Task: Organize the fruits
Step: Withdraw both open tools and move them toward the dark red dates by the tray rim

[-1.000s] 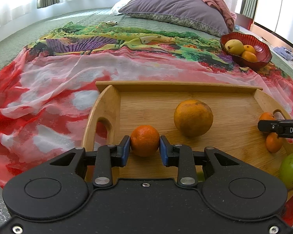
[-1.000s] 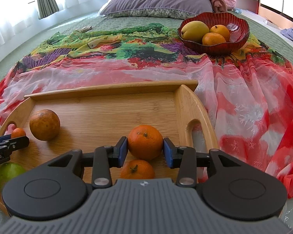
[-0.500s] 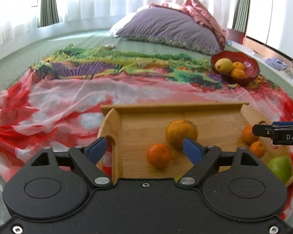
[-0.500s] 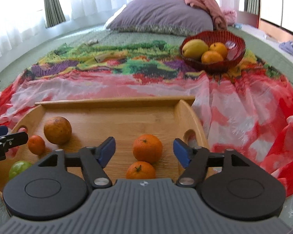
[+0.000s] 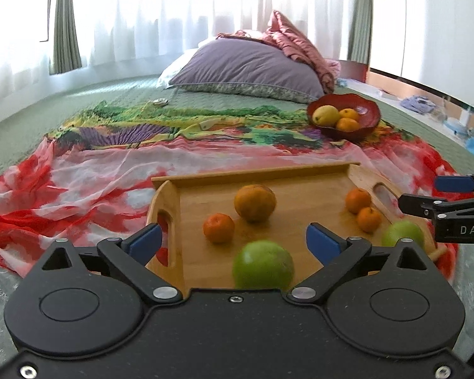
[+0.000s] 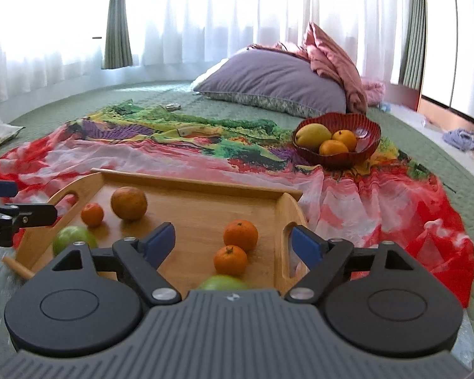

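Observation:
A wooden tray [image 5: 300, 208] [image 6: 199, 211] lies on a colourful scarf on the bed. My left gripper [image 5: 233, 241] hovers at its near left end, jaws opening wide, gripping nothing. A small orange [image 5: 218, 227], a big orange [image 5: 254, 202] and a green fruit [image 5: 263, 265] lie on the tray ahead of it. My right gripper [image 6: 233, 243] hangs over the near right end, jaws opening too, pads apart from the two small oranges [image 6: 240, 235] [image 6: 230, 260] below. A second green fruit [image 5: 402, 233] sits by them. Each gripper shows at the edge of the other's view.
A red bowl [image 5: 365, 110] [image 6: 335, 159] with a yellow fruit and two oranges stands on the scarf beyond the tray, to the right. A purple pillow [image 6: 275, 82] and pink bedding lie at the head of the bed. Curtains hang behind.
Both grippers let go of their small oranges, spread wide and drew back and up from the tray. The oranges stay on the tray and the green fruits have come into view.

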A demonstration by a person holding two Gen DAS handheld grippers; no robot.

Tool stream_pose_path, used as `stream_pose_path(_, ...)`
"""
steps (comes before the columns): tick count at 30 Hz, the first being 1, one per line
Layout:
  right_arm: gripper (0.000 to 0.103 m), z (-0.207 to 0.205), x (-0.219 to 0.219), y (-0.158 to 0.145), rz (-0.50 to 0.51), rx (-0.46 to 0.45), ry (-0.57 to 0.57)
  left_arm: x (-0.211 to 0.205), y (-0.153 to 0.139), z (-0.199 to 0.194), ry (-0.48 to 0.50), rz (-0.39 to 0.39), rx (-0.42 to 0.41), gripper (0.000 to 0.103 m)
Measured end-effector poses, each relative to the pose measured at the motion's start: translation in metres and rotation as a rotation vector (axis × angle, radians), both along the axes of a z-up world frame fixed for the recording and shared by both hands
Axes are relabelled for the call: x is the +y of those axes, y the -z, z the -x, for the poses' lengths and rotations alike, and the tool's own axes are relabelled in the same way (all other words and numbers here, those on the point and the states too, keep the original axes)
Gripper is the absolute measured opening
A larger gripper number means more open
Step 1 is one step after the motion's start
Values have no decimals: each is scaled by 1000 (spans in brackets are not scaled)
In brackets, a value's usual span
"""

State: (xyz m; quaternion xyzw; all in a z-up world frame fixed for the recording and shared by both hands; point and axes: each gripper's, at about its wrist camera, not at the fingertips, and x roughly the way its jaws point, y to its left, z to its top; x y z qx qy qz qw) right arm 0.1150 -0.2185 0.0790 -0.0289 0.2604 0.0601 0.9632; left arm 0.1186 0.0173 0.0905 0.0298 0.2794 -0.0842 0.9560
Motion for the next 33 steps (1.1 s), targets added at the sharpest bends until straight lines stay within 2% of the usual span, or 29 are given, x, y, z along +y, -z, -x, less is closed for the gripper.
stream_pose_path(9,90,41,12,14,40,-42,-43,-24,7,39,44,-44,-28,102)
stream_pose_path(14,89,57,21,25,72,-46,-75,-33,18,51,46,-45,-7,102)
stream_pose_path(23,86,74,19,42,22,-47,-59,-38,39,61,7,-4,46,103)
stream_pose_path(33,81,83,13,55,18,-40,-50,-47,52,64,-1,-10,69,103)
